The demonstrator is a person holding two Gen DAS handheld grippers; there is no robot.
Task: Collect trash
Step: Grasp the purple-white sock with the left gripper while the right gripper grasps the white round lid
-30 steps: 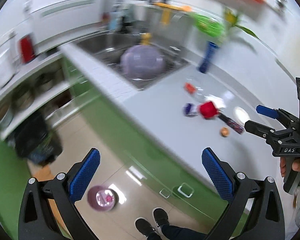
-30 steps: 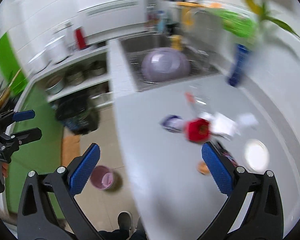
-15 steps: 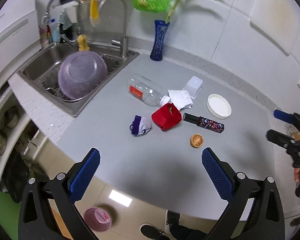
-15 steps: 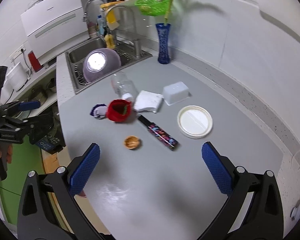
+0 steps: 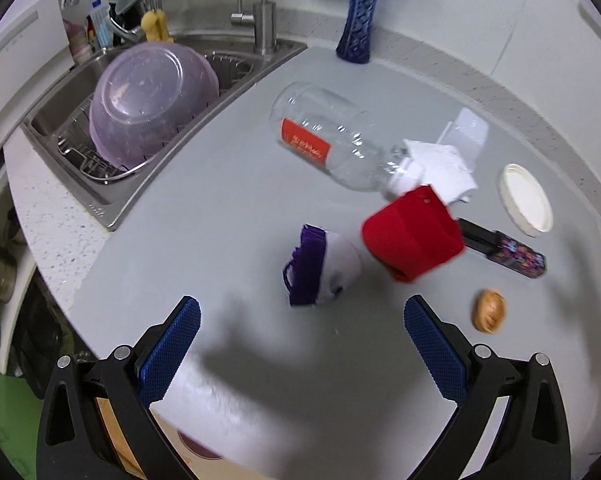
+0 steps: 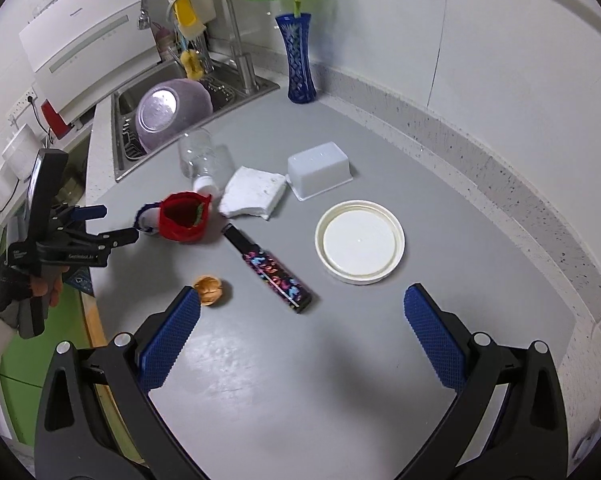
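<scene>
Trash lies on the grey counter [image 5: 220, 216]: a purple-and-white wad [image 5: 320, 266], a red pouch [image 5: 414, 236], a clear bottle [image 5: 332, 140] on its side, a white tissue [image 5: 444, 168], a black patterned tube [image 5: 504, 252] and a walnut shell [image 5: 488, 311]. My left gripper [image 5: 300, 344] is open and empty, just short of the wad. My right gripper [image 6: 300, 332] is open and empty above the counter, near the shell [image 6: 207, 290] and the tube [image 6: 272, 270]. The left gripper [image 6: 112, 224] also shows there, beside the red pouch [image 6: 182, 218].
A white lid [image 6: 359, 242] and a white tub [image 6: 320, 170] lie on the right. A sink [image 5: 80, 80] with a purple bowl [image 5: 152, 96] is at the back left. A blue vase [image 6: 300, 64] stands by the wall. The counter edge is at the left.
Both grippers have moved in over the counter and closer to the trash. The left gripper has dropped toward the purple wad. Both stay open.
</scene>
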